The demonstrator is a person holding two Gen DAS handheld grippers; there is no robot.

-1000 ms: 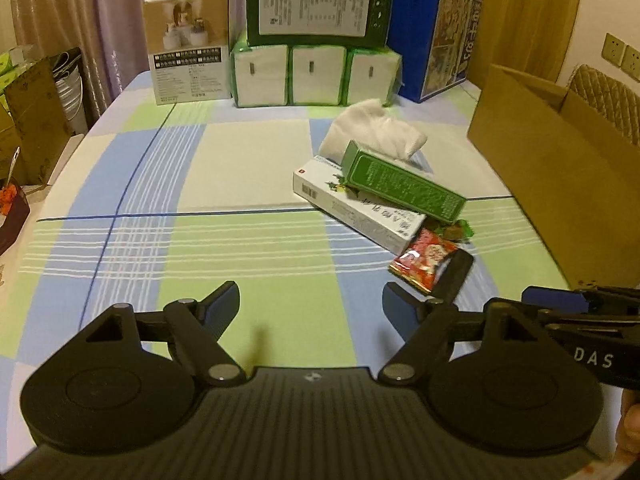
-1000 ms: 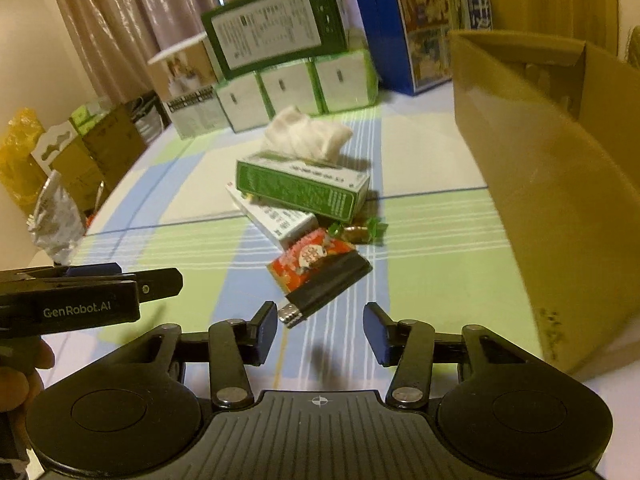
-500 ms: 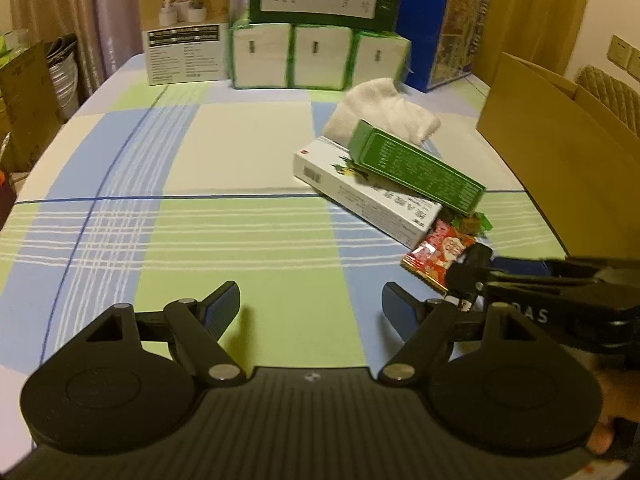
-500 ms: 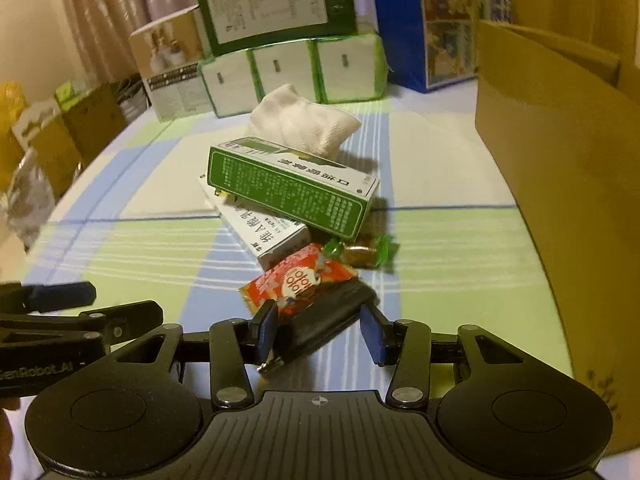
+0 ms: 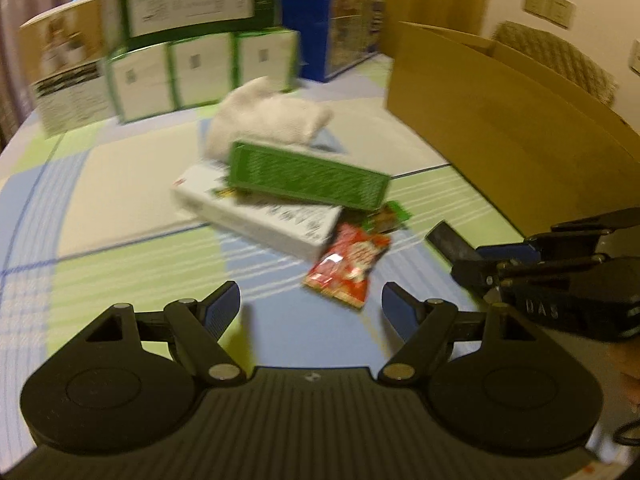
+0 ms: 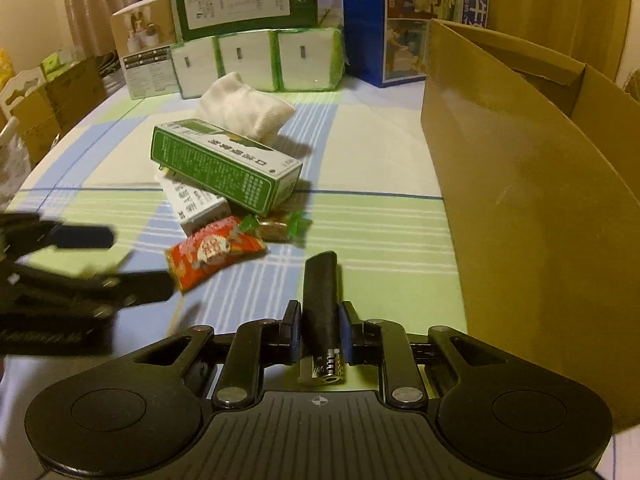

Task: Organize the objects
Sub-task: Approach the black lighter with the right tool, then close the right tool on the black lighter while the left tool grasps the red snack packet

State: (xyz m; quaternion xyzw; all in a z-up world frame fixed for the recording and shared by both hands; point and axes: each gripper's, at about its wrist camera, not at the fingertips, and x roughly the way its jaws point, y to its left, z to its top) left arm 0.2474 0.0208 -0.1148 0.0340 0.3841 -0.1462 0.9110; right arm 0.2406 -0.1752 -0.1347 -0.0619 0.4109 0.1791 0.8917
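1. Lighter (image 6: 320, 300): black body, metal cap toward the camera, clamped between the two fingers of the right gripper (image 6: 320, 330), raised above the checked cloth (image 6: 380, 220).
2. Left gripper (image 5: 311, 304): jaws spread wide, nothing between them, low over the cloth, just short of the red snack packet (image 5: 348, 264).
3. Red snack packet lies flat on the cloth, beside a green-wrapped candy (image 6: 284, 226).
4. Green carton (image 6: 228, 168) rests tilted on a white carton (image 6: 196, 204); both touch the packet pile.
5. White cloth bundle (image 6: 244, 108) sits behind the green carton.
6. Open cardboard box (image 6: 532, 184) stands to the right, apart from the pile.
7. Stacked boxes (image 6: 256, 28) line the far edge of the cloth.
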